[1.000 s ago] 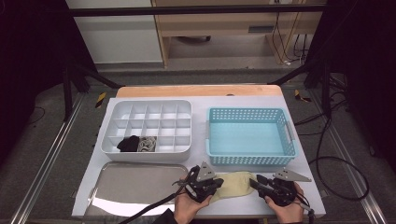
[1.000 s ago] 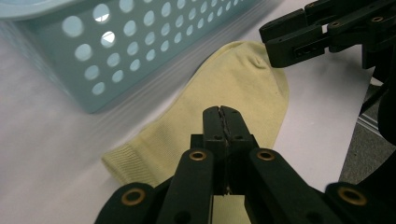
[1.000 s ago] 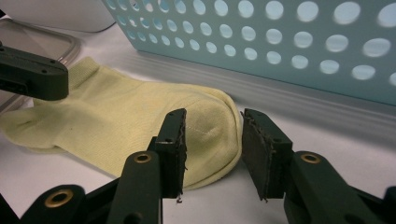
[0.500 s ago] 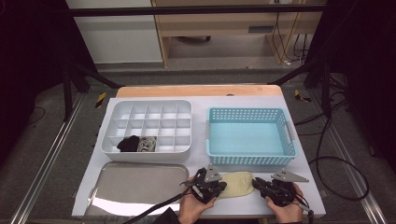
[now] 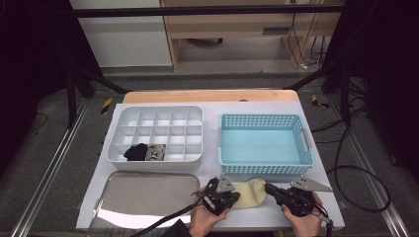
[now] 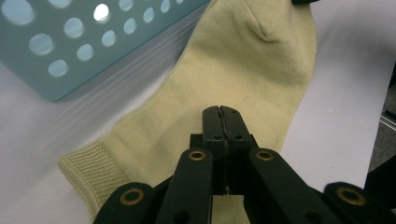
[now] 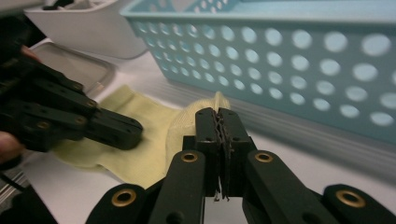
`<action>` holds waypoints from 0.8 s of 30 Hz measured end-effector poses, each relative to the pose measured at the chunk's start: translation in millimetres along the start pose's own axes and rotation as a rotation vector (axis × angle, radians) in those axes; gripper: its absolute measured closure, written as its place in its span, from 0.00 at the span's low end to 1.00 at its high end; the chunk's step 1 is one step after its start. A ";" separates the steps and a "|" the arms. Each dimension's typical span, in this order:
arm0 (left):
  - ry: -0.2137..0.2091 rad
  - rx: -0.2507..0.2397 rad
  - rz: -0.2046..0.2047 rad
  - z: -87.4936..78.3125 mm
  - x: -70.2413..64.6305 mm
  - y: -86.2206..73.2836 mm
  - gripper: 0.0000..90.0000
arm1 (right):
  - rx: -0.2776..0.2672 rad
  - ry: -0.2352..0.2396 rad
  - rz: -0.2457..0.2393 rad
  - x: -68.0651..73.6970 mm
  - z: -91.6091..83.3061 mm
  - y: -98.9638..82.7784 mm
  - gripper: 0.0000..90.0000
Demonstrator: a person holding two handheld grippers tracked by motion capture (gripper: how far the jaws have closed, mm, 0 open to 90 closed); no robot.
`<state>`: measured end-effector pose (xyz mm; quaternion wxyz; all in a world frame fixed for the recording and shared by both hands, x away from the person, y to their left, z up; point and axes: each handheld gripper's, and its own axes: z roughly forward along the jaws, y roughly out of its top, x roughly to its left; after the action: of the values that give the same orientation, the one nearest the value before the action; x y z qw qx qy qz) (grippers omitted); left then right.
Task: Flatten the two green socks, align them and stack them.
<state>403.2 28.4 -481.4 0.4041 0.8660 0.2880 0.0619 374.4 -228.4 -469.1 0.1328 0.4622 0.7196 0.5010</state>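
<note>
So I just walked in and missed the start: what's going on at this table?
A person is working a pale yellow sock with two hand-held tongs. It lies flat on the white table, just in front of the blue basket. The left tongs are shut on the sock near its cuff end, and the right tongs have just been closing and now pinch its toe end. A white divided box already holds a dark and a patterned item.

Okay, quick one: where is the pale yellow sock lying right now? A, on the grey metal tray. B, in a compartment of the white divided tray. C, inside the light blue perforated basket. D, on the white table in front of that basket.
D: the pale yellow fabric sock lies flat on the white table, just in front of the light blue perforated plastic basket.
</note>
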 end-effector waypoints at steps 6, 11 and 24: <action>-0.004 -0.004 -0.002 -4.6 2.2 1.3 0.98 | -0.011 0.041 -0.032 11.4 0.2 9.9 0.98; 0.010 -0.068 -0.011 -36.5 9.6 2.3 0.97 | -0.013 0.054 -0.050 17.9 0.2 14.3 0.98; 0.061 -0.012 -0.063 -64.9 35.6 -35.1 0.99 | 0.008 0.093 -0.095 32.0 6.7 20.3 0.98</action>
<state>394.8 108.9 -468.5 0.4019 0.8518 0.3271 0.0772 372.3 -197.4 -446.4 0.1209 0.4042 0.7480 0.5123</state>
